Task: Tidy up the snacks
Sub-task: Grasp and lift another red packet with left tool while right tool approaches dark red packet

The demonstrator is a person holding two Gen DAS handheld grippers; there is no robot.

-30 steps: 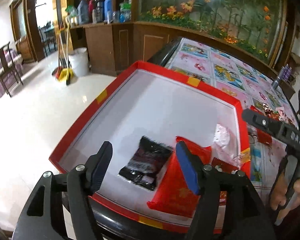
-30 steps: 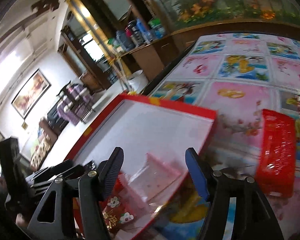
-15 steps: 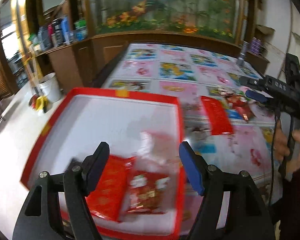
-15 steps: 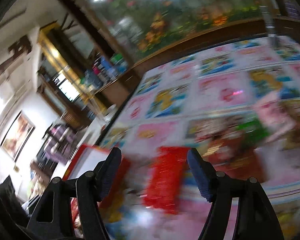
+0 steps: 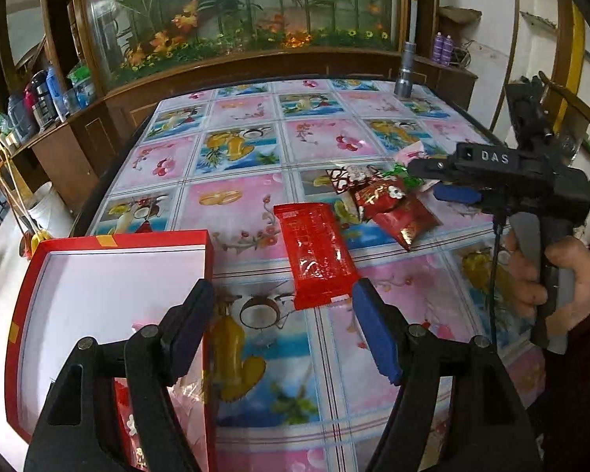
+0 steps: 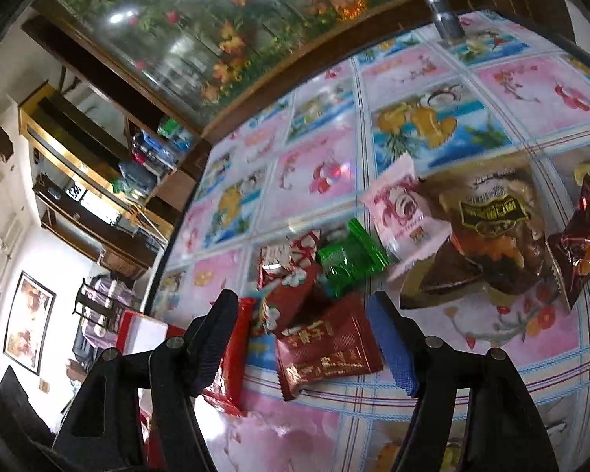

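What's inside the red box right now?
In the left wrist view, the red box shows mostly bare white floor. Near its front corner lie a red flowered packet and a clear pinkish wrapper. The left gripper covers the rest there.

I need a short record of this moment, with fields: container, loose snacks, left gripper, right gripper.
container: red box with white inside, at the table's near left corner; some packets lie in it
loose snacks: flat red packet alone; mixed pile beyond it
left gripper: open, empty, pointing at the flat red packet
right gripper: open, a dark red packet lies between its fingers, not gripped
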